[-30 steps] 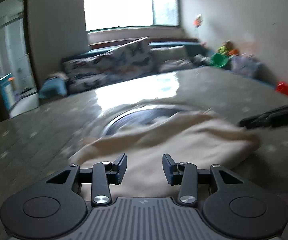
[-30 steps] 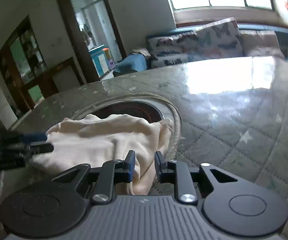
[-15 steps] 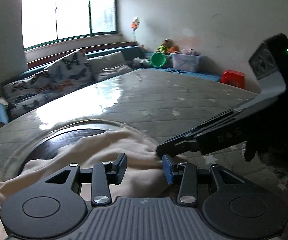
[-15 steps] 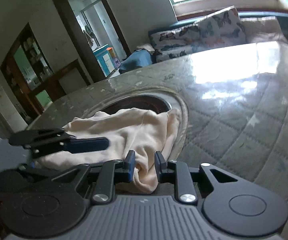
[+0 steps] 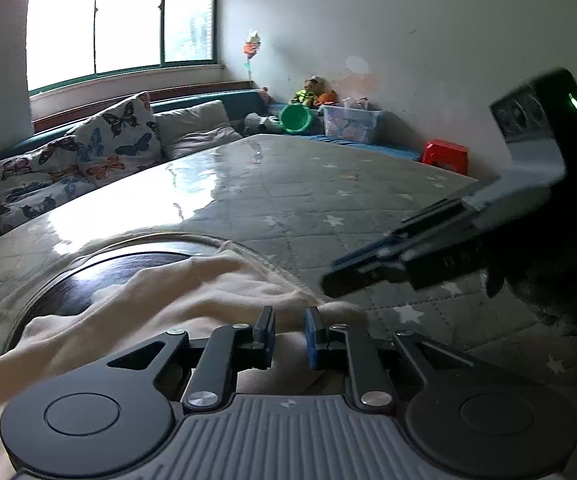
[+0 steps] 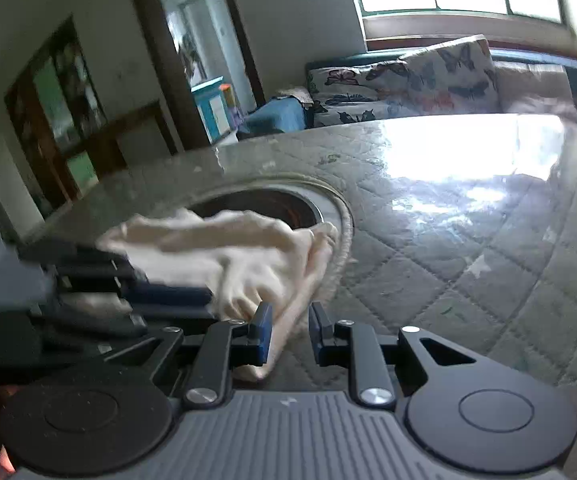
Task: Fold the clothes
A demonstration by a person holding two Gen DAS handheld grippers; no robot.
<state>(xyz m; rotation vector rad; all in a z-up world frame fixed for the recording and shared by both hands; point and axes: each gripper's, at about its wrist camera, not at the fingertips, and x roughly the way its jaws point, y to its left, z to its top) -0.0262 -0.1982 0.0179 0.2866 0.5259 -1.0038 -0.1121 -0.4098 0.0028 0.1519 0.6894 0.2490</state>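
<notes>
A cream garment (image 5: 192, 292) lies crumpled on the grey quilted table cover (image 5: 328, 200), partly over a dark round inset (image 5: 108, 276). My left gripper (image 5: 288, 320) is closing, with a fold of the garment between its narrow jaws. The right gripper (image 5: 336, 284) reaches in from the right, its tips at the garment's edge. In the right wrist view the garment (image 6: 248, 248) is bunched up, and my right gripper (image 6: 290, 320) is shut on its near corner. There the left gripper (image 6: 192, 300) comes in from the left, against the cloth.
Beyond the table stands a sofa with butterfly cushions (image 5: 116, 136). A green bucket (image 5: 296, 118), a clear plastic box (image 5: 352, 122) and a red stool (image 5: 446, 154) sit by the right wall. A doorway (image 6: 196, 52) and a dark cabinet (image 6: 56, 104) are at the left.
My left gripper swung right along the garment, came close beside the right gripper and narrowed its jaws on the cloth. The garment has bunched up. The right gripper stayed in place.
</notes>
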